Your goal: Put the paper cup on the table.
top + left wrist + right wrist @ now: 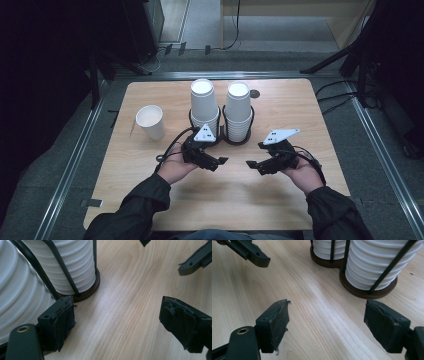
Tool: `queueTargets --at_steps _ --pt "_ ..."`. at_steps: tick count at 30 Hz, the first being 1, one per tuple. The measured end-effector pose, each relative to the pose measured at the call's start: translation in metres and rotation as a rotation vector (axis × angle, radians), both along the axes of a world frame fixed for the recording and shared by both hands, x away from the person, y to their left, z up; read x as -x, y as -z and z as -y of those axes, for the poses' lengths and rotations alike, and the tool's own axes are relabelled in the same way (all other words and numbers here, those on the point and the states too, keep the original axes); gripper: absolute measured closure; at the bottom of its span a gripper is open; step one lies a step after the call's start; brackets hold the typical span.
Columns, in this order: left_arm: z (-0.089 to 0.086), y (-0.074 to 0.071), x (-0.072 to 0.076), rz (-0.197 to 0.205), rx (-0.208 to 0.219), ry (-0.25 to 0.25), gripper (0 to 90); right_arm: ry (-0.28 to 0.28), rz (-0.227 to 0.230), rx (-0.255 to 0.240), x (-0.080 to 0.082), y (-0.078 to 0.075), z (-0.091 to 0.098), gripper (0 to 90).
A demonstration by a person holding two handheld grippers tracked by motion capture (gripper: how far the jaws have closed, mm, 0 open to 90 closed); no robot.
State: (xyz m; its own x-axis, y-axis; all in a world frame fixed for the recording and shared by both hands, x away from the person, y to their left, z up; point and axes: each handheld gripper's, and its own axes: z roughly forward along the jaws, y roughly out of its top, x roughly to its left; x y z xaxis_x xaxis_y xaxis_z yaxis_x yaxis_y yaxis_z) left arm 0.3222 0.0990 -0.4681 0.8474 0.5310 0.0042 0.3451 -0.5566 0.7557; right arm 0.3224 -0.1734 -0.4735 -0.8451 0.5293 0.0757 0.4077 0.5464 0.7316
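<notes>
Two tall stacks of white paper cups, the left stack and the right stack, stand in a black wire holder at the table's middle back. A single white cup stands upright to their left. My left gripper is just in front of the left stack, pointing right, open with bare wood between its pads. My right gripper faces it from the right, open and holding nothing. In the right gripper view the gripper hovers over wood, with the holder's dark base ahead to its right.
The wooden table sits on a grey floor with metal rails at both sides. A small dark round spot lies behind the right stack. Each gripper view catches a jaw of the other gripper.
</notes>
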Motion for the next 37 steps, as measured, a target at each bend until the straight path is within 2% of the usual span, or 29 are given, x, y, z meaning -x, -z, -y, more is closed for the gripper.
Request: queueTargets --at_steps 8,37 --pt "-0.0027 0.0010 -0.0008 -0.019 -0.001 0.004 13.3 -0.010 -0.002 0.007 -0.0008 0.0008 -0.0034 20.0" --pt "-0.0022 0.0021 0.0000 -0.032 -0.006 0.022 13.3 -0.022 -0.001 0.038 -0.0008 0.0034 -0.0037 20.1"
